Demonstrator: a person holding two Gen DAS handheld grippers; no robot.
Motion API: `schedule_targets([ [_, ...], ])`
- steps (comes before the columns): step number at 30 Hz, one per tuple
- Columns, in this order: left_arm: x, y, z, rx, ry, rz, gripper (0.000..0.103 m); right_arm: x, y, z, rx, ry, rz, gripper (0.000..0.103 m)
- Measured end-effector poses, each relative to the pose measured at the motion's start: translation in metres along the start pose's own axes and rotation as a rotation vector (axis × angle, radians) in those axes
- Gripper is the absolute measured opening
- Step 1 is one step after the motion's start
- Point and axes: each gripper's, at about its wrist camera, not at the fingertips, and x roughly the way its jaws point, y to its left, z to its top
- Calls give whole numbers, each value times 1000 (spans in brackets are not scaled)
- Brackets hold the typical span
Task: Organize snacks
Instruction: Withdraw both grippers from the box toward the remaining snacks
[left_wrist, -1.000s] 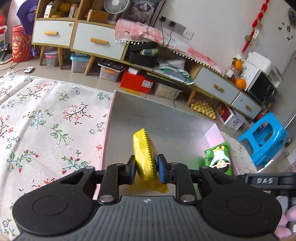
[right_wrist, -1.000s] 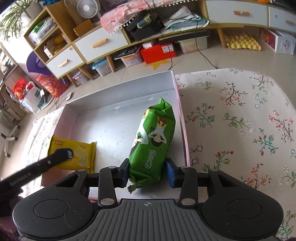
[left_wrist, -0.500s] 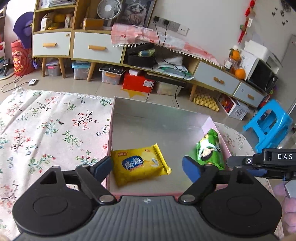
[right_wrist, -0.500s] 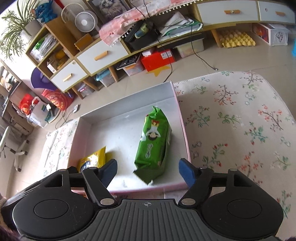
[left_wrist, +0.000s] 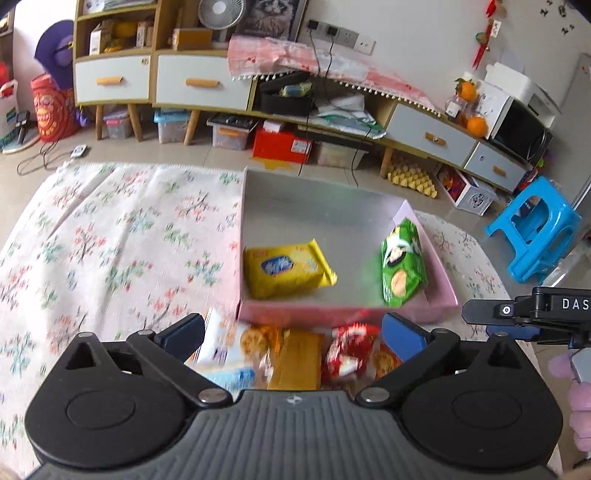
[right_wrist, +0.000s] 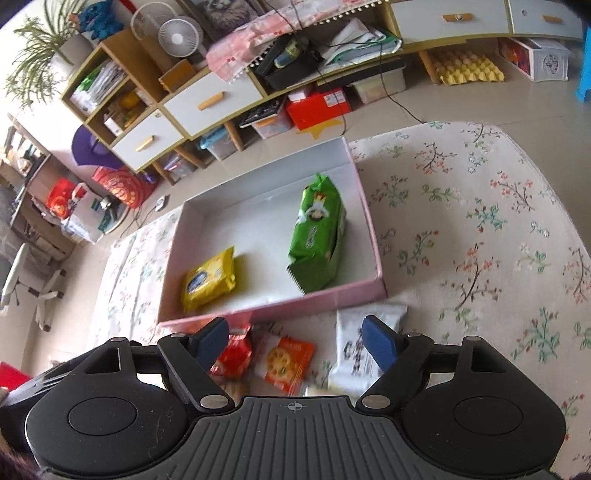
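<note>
A pink box (left_wrist: 347, 314) (right_wrist: 295, 306) with a pale inside stands on the floral cloth. In it a yellow packet (left_wrist: 288, 269) (right_wrist: 210, 278) lies flat at the left, and a green packet (left_wrist: 402, 266) (right_wrist: 319, 236) leans along the right wall. My left gripper (left_wrist: 293, 330) hangs above the box's near side, its jaws opening wide with nothing between them. My right gripper (right_wrist: 295, 334) is also drawn back from the box, jaws opening and empty. Below both lie a white packet (left_wrist: 225, 347) (right_wrist: 360, 347), an orange packet (left_wrist: 295, 358) (right_wrist: 286, 360) and a red packet (left_wrist: 351, 354) (right_wrist: 232, 354).
The floral cloth (left_wrist: 110, 251) (right_wrist: 480, 221) spreads to the left and right of the box. Beyond the far edge is bare floor, with a low cabinet (left_wrist: 199, 85) and a red carton (left_wrist: 284, 144) under it. A blue stool (left_wrist: 535, 232) stands at the right.
Both grippers opened and let go, the left of the yellow packet and the right of the green one, which now lie in the box. Both pulled back and up, bringing the loose packets into view.
</note>
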Motion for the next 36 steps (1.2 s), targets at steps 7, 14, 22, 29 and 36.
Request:
schedule_targets([
  [7, -8, 9, -19, 7, -21, 11, 102, 0, 3, -28, -74, -23, 39, 81],
  [14, -20, 26, -39, 39, -6, -13, 102, -1, 15, -55, -241, -49, 32, 82],
  [22, -29, 38, -58, 137, 22, -47, 102, 5, 46, -89, -447, -14, 59, 90],
  [29, -34, 45, -72, 258, 73, -121, 102, 8, 70, -120, -566, 50, 100, 90],
  [36, -36, 43, -82, 352, 132, -198, 102, 17, 79, -140, -602, 111, 118, 90],
])
